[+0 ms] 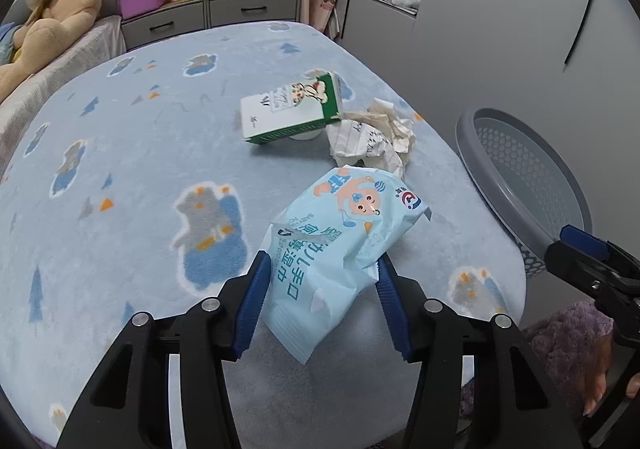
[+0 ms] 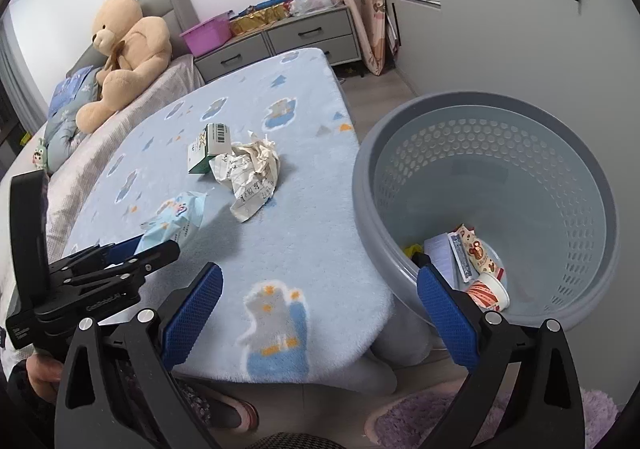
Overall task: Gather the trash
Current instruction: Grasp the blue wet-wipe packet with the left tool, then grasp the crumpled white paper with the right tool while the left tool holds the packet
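Here the left gripper [image 1: 320,281] has its blue ribbed pads pressed against both sides of a pale blue wet-wipes packet [image 1: 340,241], a soft, crinkled plastic pouch printed with a cartoon baby. The packet's long axis runs from the gripper away toward the far right, its near end tilted down between the fingers, just above the table [image 1: 140,129], which is covered in a fuzzy light-blue blanket with bear patterns. Farther off lie a green-and-white cardboard carton [image 1: 292,109], flat on its side with its long axis slanting far-right, and touching its right end a crumpled wad of printed paper [image 1: 372,137]. The right gripper [image 2: 320,305] stands wide and empty over the table's near edge. To the right sits a round grey perforated plastic basket [image 2: 560,169] holding wrappers and a paper cup.
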Demonstrator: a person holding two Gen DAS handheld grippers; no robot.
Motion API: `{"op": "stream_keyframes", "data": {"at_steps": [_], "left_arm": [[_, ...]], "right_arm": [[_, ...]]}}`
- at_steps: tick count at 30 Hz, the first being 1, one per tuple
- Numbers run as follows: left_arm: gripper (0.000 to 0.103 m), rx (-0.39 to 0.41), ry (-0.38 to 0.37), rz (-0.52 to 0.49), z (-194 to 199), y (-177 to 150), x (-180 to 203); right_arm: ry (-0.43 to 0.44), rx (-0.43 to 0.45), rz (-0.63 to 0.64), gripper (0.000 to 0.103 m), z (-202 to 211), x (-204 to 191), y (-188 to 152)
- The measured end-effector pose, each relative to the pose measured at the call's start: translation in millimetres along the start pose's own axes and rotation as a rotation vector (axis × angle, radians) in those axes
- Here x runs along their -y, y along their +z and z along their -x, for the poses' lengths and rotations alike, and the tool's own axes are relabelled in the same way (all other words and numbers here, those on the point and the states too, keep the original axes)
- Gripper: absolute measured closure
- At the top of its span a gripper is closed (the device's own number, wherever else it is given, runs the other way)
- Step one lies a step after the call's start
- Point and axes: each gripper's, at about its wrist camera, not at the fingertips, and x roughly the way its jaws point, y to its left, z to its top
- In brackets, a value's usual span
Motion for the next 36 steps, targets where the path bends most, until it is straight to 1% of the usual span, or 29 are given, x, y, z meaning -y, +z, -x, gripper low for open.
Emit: {"op": "stream_keyframes", "data": {"at_steps": [4,7,10,14,21,23,25,26,27,28,29,30,31,33,36], "left_arm": [[0.051,0.030,0.016,0.038,12,-2,-11],[0.051,0.057,0.047,0.061,20,-1,-20],[0.051,0.078,0.064,0.074,27,0,-30],[0.051,0.100,0.084,0.098,35,1,-41],[0.051,0.127,0.111,0.136,44,0,-52],[0.051,0.128,0.113,0.140,44,0,-53],[0.051,0.127,0.115,0.143,45,0,-53],[0.051,0.127,0.115,0.145,45,0,-54],[0.051,0.128,0.115,0.146,46,-1,-53],[0.051,0.128,0.116,0.147,46,-1,-53],[0.051,0.128,0.117,0.147,46,-1,-54],[0.051,0.129,0.118,0.149,46,-1,-54],[0.051,0.130,0.120,0.150,47,-1,-54],[0.051,0.132,0.121,0.156,47,-1,-56],[0.051,0.134,0.124,0.162,48,-1,-57]], "right_arm": [[0.006,-0.003,0.043,0.007,-10,-13,9],[0.013,-0.007,0.080,0.007,-19,-24,18],[0.031,-0.022,0.115,0.007,-36,-36,30],[0.032,-0.041,0.170,0.007,-57,-53,42],[0.000,-0.089,0.218,0.008,-100,-68,60],[-0.023,-0.098,0.231,0.011,-111,-72,63],[-0.049,-0.107,0.242,0.019,-120,-74,67],[-0.056,-0.112,0.242,0.022,-125,-75,69],[-0.053,-0.118,0.240,0.026,-128,-75,70],[-0.048,-0.129,0.241,0.035,-132,-75,71],[-0.047,-0.137,0.244,0.041,-134,-76,71],[-0.047,-0.140,0.248,0.051,-135,-77,70],[-0.050,-0.136,0.255,0.056,-133,-78,68],[-0.043,-0.129,0.269,0.060,-128,-81,64],[-0.008,-0.119,0.273,0.062,-118,-85,58]]}}
